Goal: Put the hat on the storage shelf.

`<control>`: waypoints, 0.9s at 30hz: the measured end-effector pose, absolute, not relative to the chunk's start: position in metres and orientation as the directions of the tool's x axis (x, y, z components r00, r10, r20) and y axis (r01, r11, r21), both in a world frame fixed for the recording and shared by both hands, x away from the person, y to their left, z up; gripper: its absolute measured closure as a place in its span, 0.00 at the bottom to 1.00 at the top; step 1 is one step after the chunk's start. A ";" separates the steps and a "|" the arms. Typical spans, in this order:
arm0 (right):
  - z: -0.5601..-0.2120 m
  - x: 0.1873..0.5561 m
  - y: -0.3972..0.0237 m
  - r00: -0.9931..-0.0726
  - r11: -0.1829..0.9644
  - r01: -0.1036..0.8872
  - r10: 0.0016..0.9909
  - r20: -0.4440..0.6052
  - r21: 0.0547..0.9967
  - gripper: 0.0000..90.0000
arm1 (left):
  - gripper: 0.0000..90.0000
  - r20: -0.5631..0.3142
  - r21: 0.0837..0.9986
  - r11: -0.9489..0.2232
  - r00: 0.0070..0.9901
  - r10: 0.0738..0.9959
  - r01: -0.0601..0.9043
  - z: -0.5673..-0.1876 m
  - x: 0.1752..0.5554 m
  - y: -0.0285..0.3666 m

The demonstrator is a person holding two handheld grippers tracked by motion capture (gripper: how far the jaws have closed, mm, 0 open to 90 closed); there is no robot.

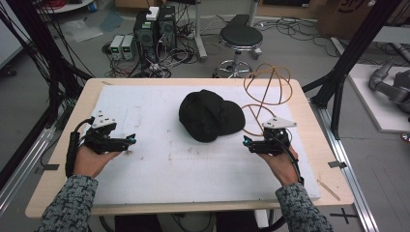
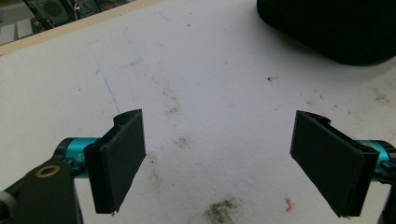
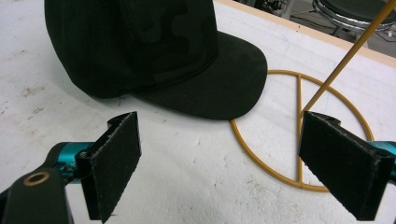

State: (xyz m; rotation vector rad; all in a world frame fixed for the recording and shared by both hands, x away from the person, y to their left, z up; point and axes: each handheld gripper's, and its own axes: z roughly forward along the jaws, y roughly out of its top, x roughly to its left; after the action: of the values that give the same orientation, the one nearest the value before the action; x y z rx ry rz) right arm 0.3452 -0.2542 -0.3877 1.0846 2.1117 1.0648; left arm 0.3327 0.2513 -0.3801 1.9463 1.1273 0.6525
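Table point(image 1: 58, 159) work has barely begun, I judge: the black cap point(image 1: 211, 116) lies untouched ahead of my right gripper point(image 1: 247, 143), whose jaws stand released. The wire stand point(image 1: 267, 86) waits just beyond them. My left gripper point(image 1: 130, 141) idles, jaws spread, empty.

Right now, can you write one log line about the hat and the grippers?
left gripper: open, empty | right gripper: open, empty | cap: on mat, untouched | wire stand: right of cap

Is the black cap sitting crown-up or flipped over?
Crown-up: the black cap rests on the white mat, its brim lying flat.
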 end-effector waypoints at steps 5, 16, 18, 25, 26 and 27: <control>-0.387 0.348 -0.249 -0.544 0.378 0.414 0.832 -0.107 0.829 0.16 | 0.21 0.049 0.824 -0.307 0.479 0.876 0.476 -0.380 0.334 0.251; -0.387 0.356 -0.232 -0.556 0.387 0.404 0.824 -0.114 0.828 0.16 | 0.22 0.049 0.830 -0.302 0.478 0.877 0.470 -0.379 0.332 0.254; -0.386 0.359 -0.228 -0.556 0.387 0.404 0.823 -0.113 0.829 0.17 | 0.22 0.048 0.830 -0.301 0.478 0.877 0.469 -0.379 0.331 0.255; -0.386 0.369 -0.212 -0.560 0.379 0.392 0.821 -0.109 0.838 0.18 | 0.22 0.048 0.830 -0.304 0.483 0.874 0.468 -0.379 0.330 0.254; -0.385 0.373 -0.205 -0.567 0.381 0.387 0.817 -0.109 0.839 0.18 | 0.22 0.051 0.829 -0.307 0.484 0.874 0.468 -0.379 0.331 0.254; -0.385 0.373 -0.205 -0.567 0.381 0.387 0.817 -0.109 0.839 0.18 | 0.22 0.050 0.829 -0.307 0.484 0.874 0.468 -0.379 0.331 0.255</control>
State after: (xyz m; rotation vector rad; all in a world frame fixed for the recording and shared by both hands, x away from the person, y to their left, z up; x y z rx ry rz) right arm 0.3728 -0.2049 -0.3855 1.0325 2.1266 1.0913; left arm 0.3307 0.2546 -0.3789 1.9436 1.1106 0.6535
